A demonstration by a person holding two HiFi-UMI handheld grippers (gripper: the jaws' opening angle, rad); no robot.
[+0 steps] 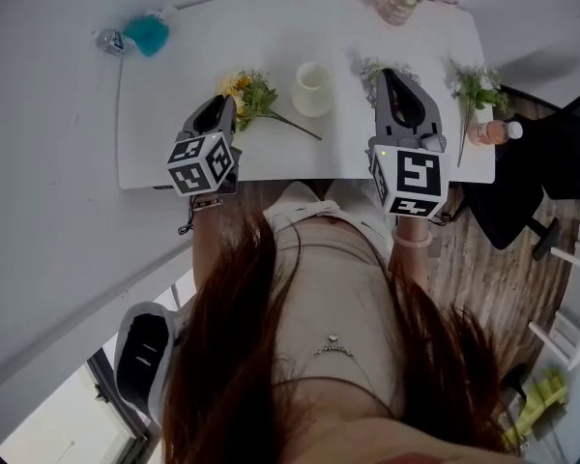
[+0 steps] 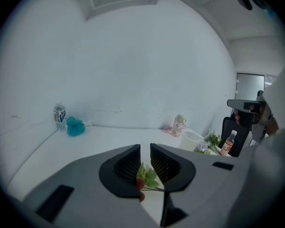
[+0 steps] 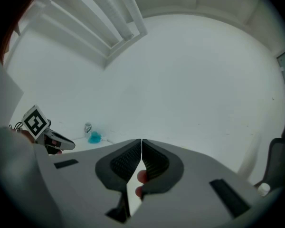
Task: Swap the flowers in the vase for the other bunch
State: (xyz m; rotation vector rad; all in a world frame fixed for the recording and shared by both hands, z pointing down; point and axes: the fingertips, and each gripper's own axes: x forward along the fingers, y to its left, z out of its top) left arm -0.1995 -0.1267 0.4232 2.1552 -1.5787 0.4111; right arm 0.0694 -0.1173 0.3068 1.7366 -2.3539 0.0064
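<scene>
Hair (image 1: 242, 356) fills the near view, with 2 grippers beyond it. Just left of the vase (image 1: 312, 89), the left gripper (image 1: 224, 104) has its jaws nearly together with a thin gap, pinching nothing. The yellow bunch (image 1: 249, 93) lies on the counter (image 1: 174, 85) between it and the vase. Right of the vase, the right gripper (image 1: 389, 75) is clenched and empty. The vase looks empty (no stems show at its mouth). Likely slips: a clumsy stem could tip the vase, and reaching for the green bunch (image 1: 478, 90) far right of the vase could topple the pink bottle (image 1: 498, 131).
</scene>
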